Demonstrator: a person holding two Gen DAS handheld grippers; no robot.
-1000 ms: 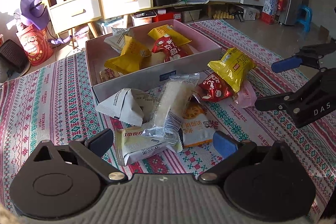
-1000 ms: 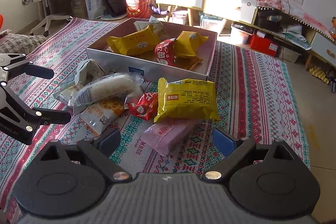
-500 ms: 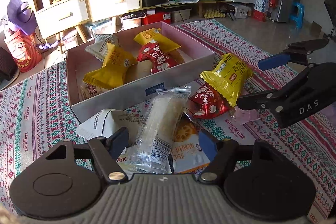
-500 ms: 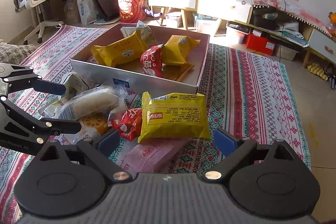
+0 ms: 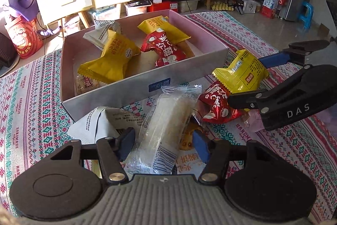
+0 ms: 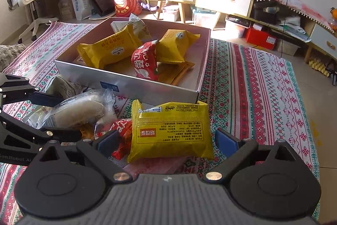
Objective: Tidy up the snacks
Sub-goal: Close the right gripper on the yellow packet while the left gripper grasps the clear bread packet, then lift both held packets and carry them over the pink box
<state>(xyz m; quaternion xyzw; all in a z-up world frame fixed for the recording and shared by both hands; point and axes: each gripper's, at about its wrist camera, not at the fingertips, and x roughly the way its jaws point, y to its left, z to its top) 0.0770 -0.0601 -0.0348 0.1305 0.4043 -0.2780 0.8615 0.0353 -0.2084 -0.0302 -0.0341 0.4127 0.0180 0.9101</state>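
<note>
Left gripper (image 5: 163, 143) moved forward since a second ago, jaws narrowed from wide apart to either side of the clear packet (image 5: 166, 125); fingers (image 5: 126, 141) at the wrapper's edges, firm contact not certain. Clear packet lay lengthwise on the pile near the box (image 5: 118, 94), over a white wrapper (image 5: 92, 121) and an orange-printed packet (image 5: 187, 159).

Right gripper (image 6: 166, 141) also advanced, now astride the yellow pack (image 6: 171, 130); jaws spread, pads (image 6: 226, 141) apart from the pack's sides, nothing held. Yellow pack rested on the red packet (image 5: 217, 105) and a pink packet (image 6: 155, 166), just near of the box's right corner, on the patterned cloth (image 6: 263, 88).

Box contents unchanged from before: two yellow packs (image 5: 113, 58), a red packet (image 5: 164, 50), white wrappers at the far left corner (image 5: 101, 33).
</note>
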